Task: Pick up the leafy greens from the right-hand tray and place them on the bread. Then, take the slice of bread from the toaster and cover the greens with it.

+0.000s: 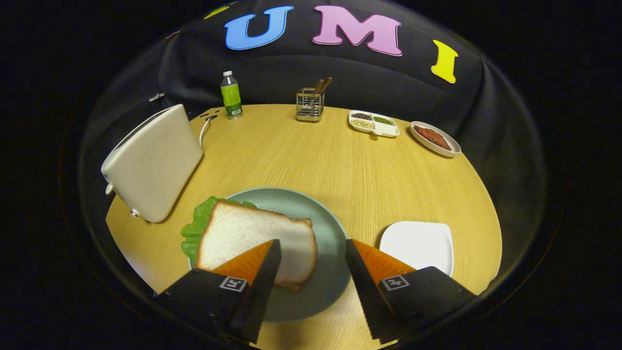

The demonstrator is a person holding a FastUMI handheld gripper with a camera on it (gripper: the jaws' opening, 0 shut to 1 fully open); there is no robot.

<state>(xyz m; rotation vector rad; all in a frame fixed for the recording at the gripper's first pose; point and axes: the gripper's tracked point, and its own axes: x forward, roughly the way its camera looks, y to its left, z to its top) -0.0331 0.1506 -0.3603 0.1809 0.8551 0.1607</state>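
Now gripper (312, 245) open above bread (252, 240)

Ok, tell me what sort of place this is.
Probably a staged kitchen table inside a recording booth. A toaster stands beside a plate holding a bread slice laid over leafy greens, and black cloth hangs behind the round wooden table. The gripper hangs open above the plate.

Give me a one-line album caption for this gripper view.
Open gripper above a bread slice covering greens on a plate.
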